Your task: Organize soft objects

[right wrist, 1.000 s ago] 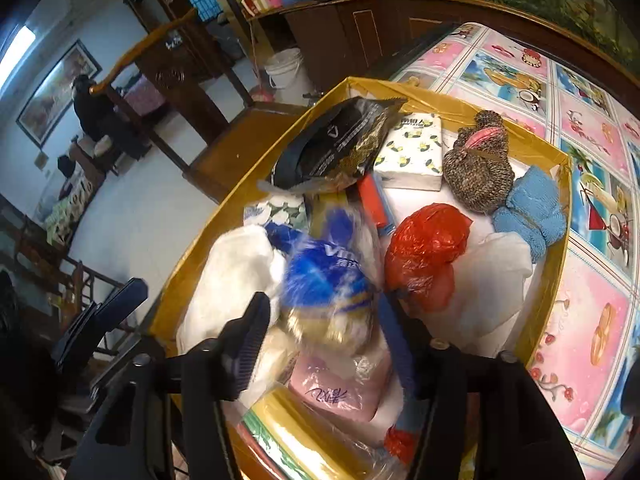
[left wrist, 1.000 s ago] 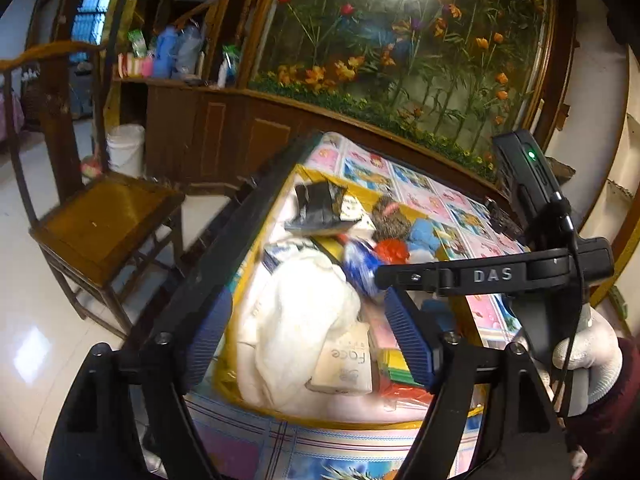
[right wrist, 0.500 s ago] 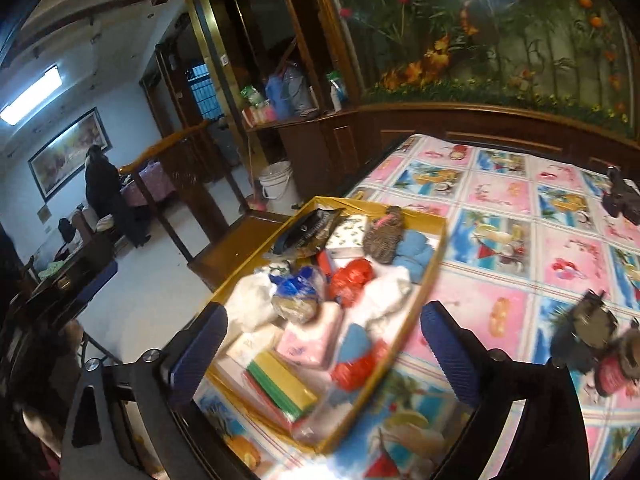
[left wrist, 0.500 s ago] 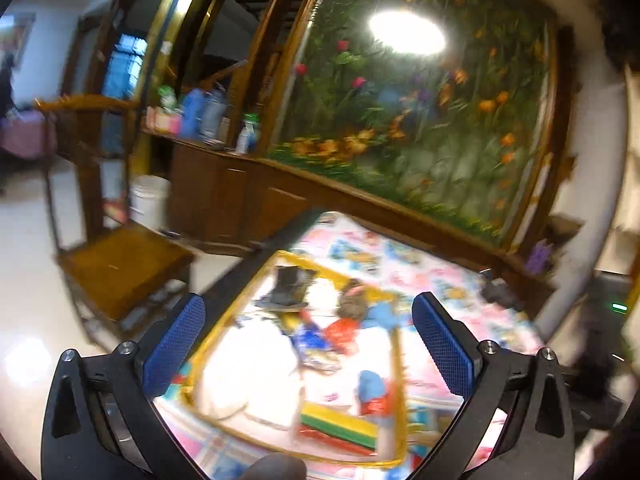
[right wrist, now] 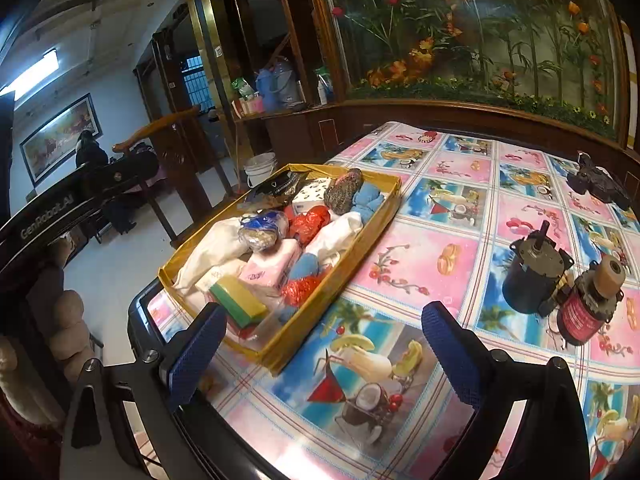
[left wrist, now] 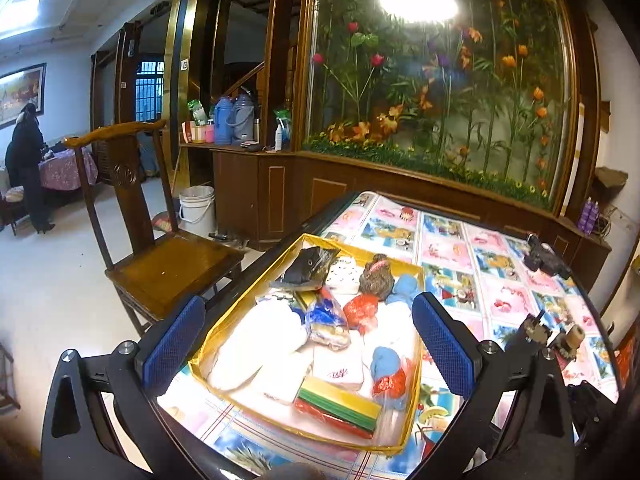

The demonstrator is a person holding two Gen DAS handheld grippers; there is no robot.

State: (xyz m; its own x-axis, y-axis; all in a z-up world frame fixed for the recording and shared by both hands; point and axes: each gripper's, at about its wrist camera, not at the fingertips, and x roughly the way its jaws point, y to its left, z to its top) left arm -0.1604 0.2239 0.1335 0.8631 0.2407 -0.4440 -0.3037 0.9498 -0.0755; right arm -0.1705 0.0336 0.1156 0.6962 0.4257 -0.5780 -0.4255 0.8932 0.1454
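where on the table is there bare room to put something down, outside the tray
The patterned tablecloth lies bare between the yellow tray and the two small motors at the right, and again along the near edge in front of the right gripper. The far side is bare apart from a black object. The tray itself is packed full.

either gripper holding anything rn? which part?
Nothing held. Left gripper and right gripper both stand wide open, with nothing touching their pads, above the yellow tray of soft items.

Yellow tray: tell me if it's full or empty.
Full. The yellow tray is packed wall to wall with soft things: white bundles, a pink tissue pack, red bags and blue cloths, some lying on top of others.
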